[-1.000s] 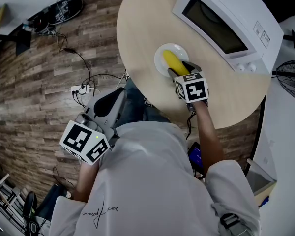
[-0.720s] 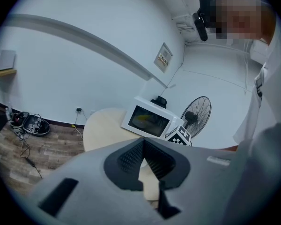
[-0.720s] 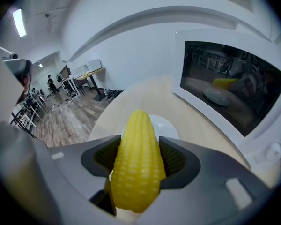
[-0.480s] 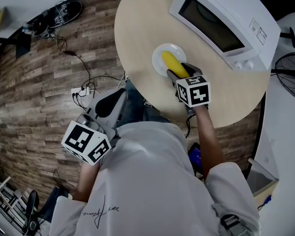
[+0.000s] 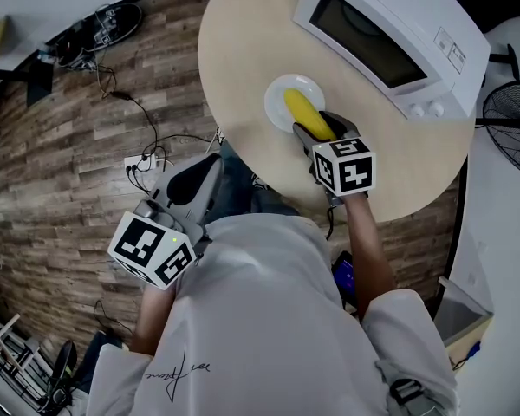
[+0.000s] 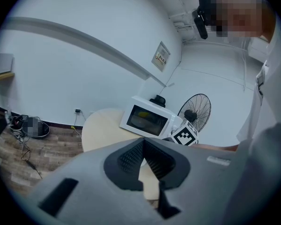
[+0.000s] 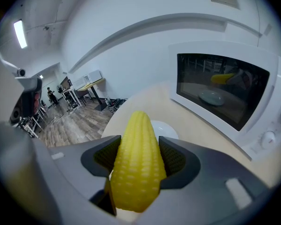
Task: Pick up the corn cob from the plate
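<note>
The left gripper is hanging off the table's near edge, its jaws pinched together on nothing. The right gripper is clamping the corn cob over the plate, between that edge and the microwave. I judge the tapered cob is risking sliding forward onto the plate if the squeeze loosens.

corn cob: bumpy, matt yellow; plate: glossy white; table: smooth pale wood; floor: wood planks
</note>
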The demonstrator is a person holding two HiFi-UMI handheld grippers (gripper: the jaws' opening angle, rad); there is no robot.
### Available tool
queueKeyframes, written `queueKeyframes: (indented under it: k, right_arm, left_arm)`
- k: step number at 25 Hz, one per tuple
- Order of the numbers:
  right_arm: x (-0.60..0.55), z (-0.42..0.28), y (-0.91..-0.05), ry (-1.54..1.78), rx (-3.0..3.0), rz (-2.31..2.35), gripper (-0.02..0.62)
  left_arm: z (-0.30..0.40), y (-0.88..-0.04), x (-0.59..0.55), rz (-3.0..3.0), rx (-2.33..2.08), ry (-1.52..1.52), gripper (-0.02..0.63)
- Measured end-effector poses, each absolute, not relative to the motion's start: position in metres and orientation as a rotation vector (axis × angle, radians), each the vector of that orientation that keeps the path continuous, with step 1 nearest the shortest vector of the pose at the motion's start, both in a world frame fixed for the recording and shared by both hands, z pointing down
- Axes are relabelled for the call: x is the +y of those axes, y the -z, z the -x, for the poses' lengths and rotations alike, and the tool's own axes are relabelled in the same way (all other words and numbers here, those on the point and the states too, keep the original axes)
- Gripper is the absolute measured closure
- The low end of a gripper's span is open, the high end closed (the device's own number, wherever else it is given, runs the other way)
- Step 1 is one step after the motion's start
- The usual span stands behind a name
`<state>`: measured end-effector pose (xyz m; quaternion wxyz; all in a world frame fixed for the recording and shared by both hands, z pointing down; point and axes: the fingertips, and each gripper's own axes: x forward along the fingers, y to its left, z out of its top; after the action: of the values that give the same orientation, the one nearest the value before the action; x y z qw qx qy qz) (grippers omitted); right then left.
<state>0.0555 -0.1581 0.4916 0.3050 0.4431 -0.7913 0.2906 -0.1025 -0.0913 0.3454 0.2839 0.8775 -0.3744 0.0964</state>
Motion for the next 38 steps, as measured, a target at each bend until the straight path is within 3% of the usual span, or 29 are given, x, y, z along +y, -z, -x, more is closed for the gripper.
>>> queueKeyframes:
  k: [38]
  right_arm:
    - [-0.131, -0.078, -0.419, -0.712, -2.255, -1.315, 0.331]
  left_arm:
    - [0.083, -0.342, -0.082, -2.332, -1.010, -0.218, 0.614]
